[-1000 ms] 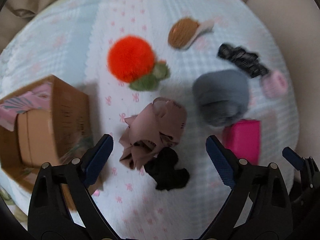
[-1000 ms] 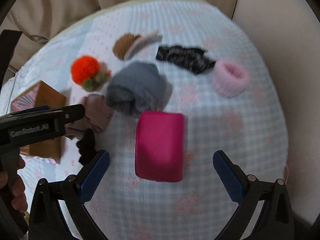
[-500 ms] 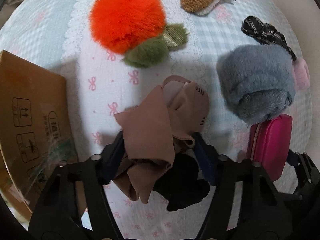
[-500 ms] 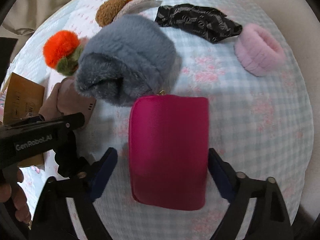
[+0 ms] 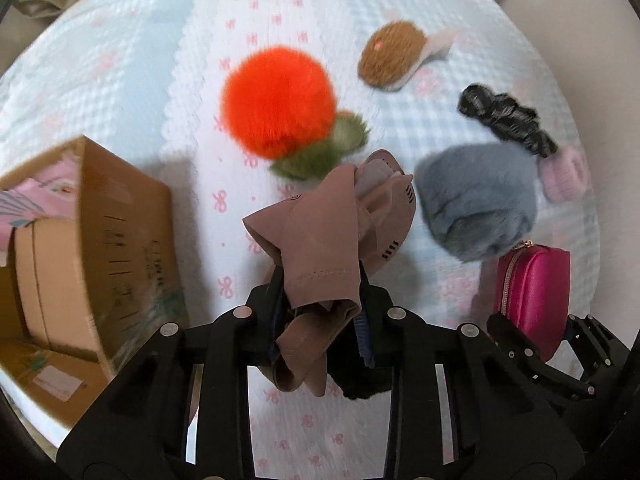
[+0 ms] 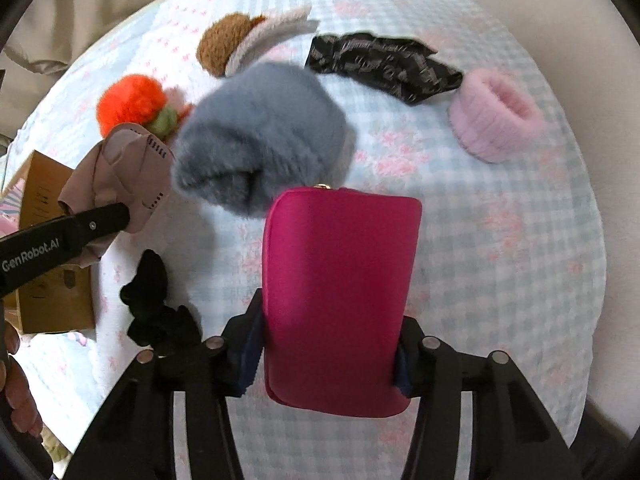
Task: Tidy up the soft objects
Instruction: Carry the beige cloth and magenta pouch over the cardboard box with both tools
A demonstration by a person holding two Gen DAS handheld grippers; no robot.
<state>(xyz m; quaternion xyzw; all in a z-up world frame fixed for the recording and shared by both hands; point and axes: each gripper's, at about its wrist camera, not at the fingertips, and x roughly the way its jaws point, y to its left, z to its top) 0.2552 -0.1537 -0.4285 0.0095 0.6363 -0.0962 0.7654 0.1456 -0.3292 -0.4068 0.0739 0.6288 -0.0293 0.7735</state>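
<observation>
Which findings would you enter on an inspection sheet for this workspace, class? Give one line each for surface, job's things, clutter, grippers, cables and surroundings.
Surface: quilted cover in pale blue check with pink bows.
Job's things: mauve garment, magenta pouch, grey furry hat, orange pompom, brown plush piece, black patterned cloth, pink furry cuff, black scrunchie.
Clutter: cardboard box at the left, with things already inside.
Grippers: left gripper, jaws just closing, pinches the mauve garment; right gripper, jaws just closing, clamps the magenta pouch.
Cables: nothing seen.
Surroundings: beige fabric behind the cover.
</observation>
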